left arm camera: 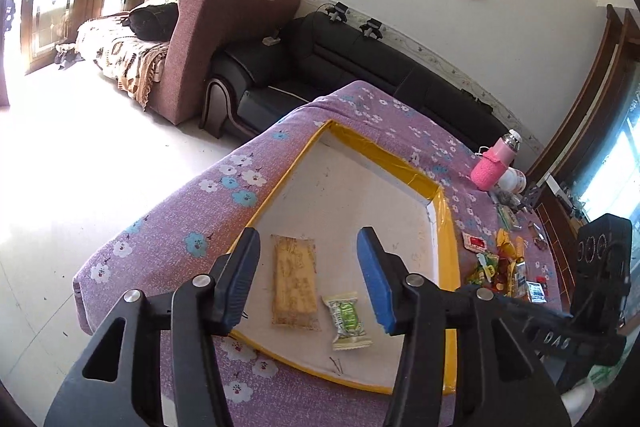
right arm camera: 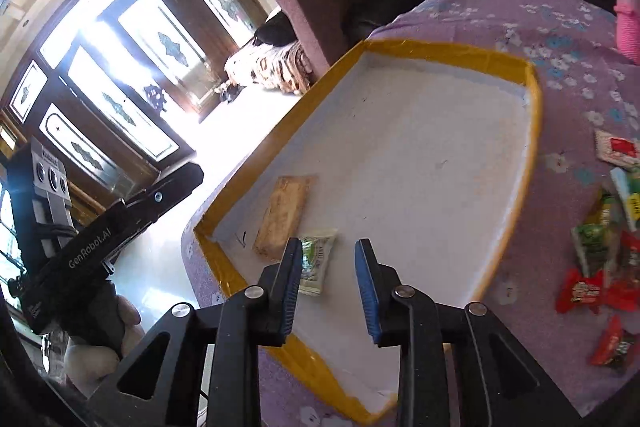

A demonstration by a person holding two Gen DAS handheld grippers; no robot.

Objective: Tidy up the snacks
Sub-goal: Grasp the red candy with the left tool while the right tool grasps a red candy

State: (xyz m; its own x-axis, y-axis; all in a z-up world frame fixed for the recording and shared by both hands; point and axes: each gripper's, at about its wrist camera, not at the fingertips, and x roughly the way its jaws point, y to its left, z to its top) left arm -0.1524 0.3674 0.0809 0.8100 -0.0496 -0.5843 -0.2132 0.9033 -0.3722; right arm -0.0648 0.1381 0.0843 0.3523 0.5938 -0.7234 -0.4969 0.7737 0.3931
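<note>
A shallow white tray with a yellow taped rim [left arm camera: 445,227] [right arm camera: 440,49] lies on a purple flowered cloth. Inside it a long tan snack packet [left arm camera: 294,281] [right arm camera: 284,215] lies flat, with a small green-and-white packet [left arm camera: 346,319] [right arm camera: 318,261] beside it. My left gripper [left arm camera: 308,239] hovers open above the tan packet and touches nothing. My right gripper [right arm camera: 329,247] is open over the tray's near part. Its left finger hides part of the green packet, and nothing is held. A heap of loose snacks [left arm camera: 504,267] [right arm camera: 600,255] sits on the cloth to the right of the tray.
A pink bottle [left arm camera: 494,167] and small clutter stand at the table's far right. A black sofa [left arm camera: 360,67] and a maroon sofa lie beyond the table. In the right wrist view, a hand [right arm camera: 92,359] holds the left gripper's body at the left. The table edge drops to the floor on the left.
</note>
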